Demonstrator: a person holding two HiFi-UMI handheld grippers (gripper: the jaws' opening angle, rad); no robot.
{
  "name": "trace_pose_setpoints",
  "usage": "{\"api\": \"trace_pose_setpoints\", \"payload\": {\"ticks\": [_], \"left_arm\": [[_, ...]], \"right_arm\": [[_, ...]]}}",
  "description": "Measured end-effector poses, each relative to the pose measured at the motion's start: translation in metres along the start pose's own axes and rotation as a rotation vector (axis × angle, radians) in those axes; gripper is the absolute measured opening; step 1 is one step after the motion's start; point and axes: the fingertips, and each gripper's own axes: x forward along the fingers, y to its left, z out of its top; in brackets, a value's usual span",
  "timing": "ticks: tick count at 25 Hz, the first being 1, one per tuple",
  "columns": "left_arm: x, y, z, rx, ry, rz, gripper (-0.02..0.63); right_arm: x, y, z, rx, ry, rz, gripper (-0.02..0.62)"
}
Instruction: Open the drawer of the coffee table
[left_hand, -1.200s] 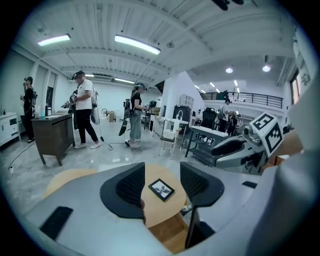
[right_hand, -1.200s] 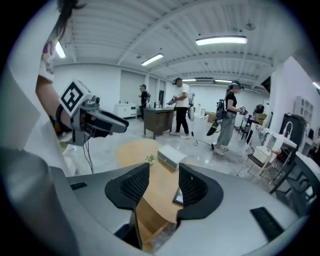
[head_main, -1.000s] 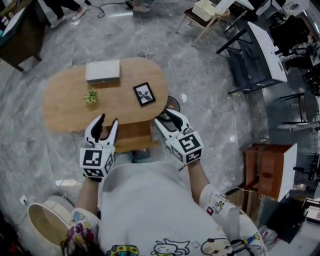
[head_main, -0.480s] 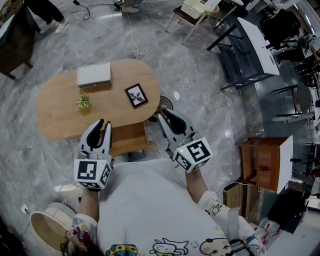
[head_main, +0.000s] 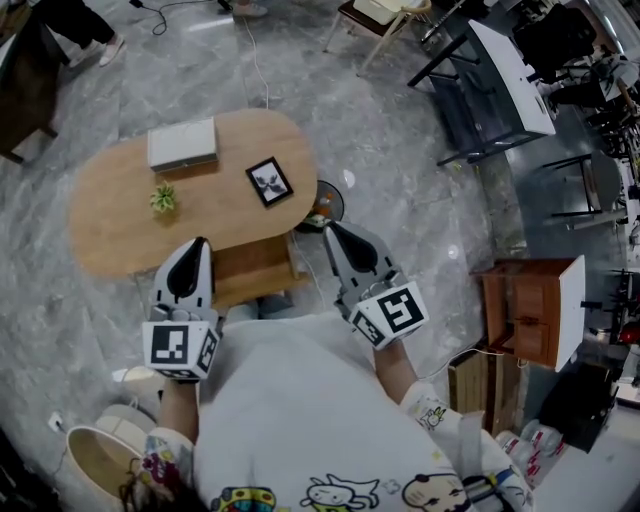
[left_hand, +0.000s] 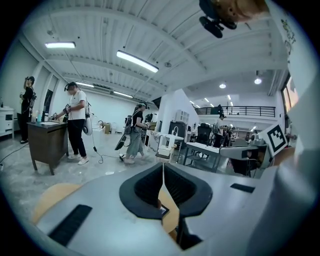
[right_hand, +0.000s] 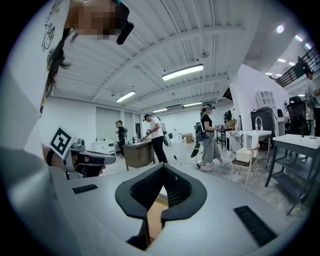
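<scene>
marble floor (head_main: 400, 150), drawer (head_main: 252, 270) between left gripper (head_main: 197, 244), right gripper (head_main: 331, 229), both just closed

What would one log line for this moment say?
left gripper: just closed, empty | right gripper: just closed, empty | drawer: pulled out from table

coffee table surface (head_main: 110, 230): light honey wood
drawer (head_main: 250, 272): orange-brown wood
picture frame (head_main: 269, 181): black border, white mat
plant (head_main: 162, 197): green
box (head_main: 182, 143): pale grey
floor (head_main: 400, 170): grey marble, white veins
left hand-held gripper (head_main: 199, 243): pale grey, black pads, black-and-white square markers
right hand-held gripper (head_main: 329, 229): same colours
</scene>
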Motion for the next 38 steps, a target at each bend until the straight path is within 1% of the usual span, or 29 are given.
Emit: {"api": "trace_pose_setpoints", "payload": {"ticks": [4,11,22,38], "left_arm": [[-0.005,0.010,-0.004,-0.008,0.011,0.009,0.006],[-0.014,0.017,-0.006,0.011,0.009,0.025,0.005],[-0.016,0.010,-0.004,0.046,0.004,0.012,0.005],[-0.015,0.003,-0.006,0.071,0.008,-0.001,0.003]], "right_arm": [[-0.004,0.000,-0.006,0.005,0.024,-0.007,0.000],[-0.007,0.004,-0.009,0.001,0.038,-0.012,-0.001],[-0.009,0.006,-0.010,0.001,0.035,-0.001,-0.002],[-0.013,0.004,-0.016,-0.003,0.040,-0.001,-0.002]]}}
